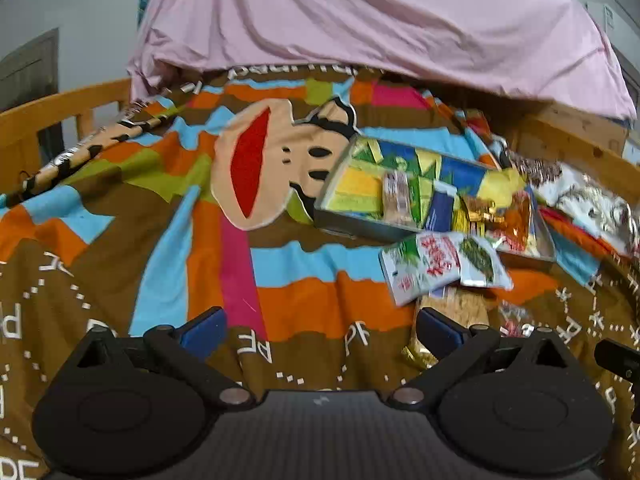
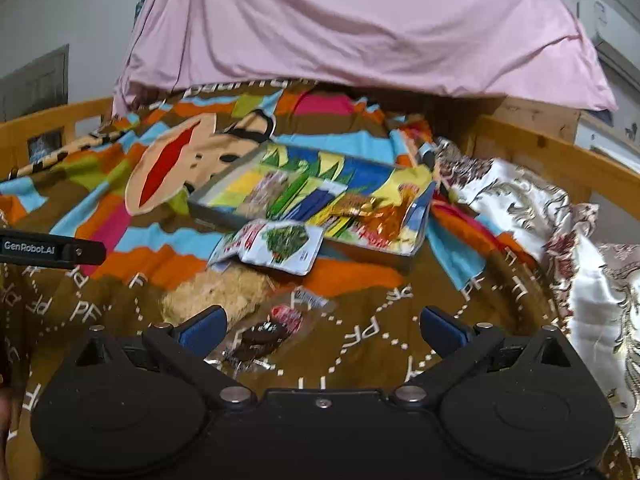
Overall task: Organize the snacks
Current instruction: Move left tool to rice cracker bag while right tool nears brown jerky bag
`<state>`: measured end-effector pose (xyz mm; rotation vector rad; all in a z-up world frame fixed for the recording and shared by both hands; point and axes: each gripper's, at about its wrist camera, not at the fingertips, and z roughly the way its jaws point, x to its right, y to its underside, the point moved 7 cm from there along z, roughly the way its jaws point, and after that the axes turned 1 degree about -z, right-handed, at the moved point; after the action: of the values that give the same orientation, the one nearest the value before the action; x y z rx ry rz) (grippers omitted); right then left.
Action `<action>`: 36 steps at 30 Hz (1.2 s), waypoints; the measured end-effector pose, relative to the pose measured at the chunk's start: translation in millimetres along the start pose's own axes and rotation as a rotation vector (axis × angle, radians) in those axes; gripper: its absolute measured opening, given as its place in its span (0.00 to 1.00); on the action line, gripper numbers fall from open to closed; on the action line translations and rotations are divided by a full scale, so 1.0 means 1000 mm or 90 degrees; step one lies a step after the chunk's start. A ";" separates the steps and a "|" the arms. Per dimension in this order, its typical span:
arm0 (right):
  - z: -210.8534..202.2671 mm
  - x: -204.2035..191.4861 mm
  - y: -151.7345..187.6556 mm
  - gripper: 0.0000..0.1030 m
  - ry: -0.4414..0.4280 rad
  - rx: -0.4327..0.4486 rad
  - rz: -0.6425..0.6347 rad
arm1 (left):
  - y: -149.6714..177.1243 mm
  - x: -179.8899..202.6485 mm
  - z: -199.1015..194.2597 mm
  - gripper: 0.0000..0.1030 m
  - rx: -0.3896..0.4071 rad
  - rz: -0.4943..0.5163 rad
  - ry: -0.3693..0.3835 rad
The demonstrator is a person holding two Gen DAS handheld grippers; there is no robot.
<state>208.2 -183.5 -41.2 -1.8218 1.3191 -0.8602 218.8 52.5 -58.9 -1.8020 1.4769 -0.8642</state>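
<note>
A metal tray [image 1: 352,229] [image 2: 216,211] holding several snack packets lies on a colourful bedspread. A white packet with green and red print [image 1: 440,266] [image 2: 280,246] leans against the tray's near rim. A pale crumbly snack pack [image 1: 460,306] [image 2: 224,288] lies in front of it. A clear packet with a dark brown piece [image 2: 268,334] rests just ahead of my right gripper [image 2: 322,326], which is open and empty. My left gripper [image 1: 320,330] is open over bare bedspread, left of the packets.
The bedspread [image 1: 280,280] covers a bed with a wooden rail [image 1: 60,108] [image 2: 560,156]. A pink quilt [image 1: 380,20] is heaped at the far end. A shiny floral cloth [image 2: 540,208] lies at the right. The other gripper's body [image 2: 48,249] shows at the left.
</note>
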 end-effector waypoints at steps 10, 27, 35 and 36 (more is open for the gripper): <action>0.018 -0.015 0.010 1.00 -0.023 -0.050 -0.032 | -0.004 0.007 0.021 1.00 -0.040 0.022 0.040; 0.077 -0.056 0.022 0.99 -0.032 -0.109 -0.018 | -0.011 0.033 0.069 1.00 -0.103 0.041 0.143; 0.092 -0.058 0.028 0.99 0.003 -0.134 -0.044 | -0.003 0.056 0.084 0.99 -0.142 0.078 0.185; 0.091 -0.055 0.029 0.99 0.014 -0.140 -0.050 | -0.001 0.060 0.086 0.99 -0.146 0.086 0.188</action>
<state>256.6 -121.4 -119.0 -2.0503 1.4113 -0.8039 298.3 -0.7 -101.8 -1.7648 1.9311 -0.9544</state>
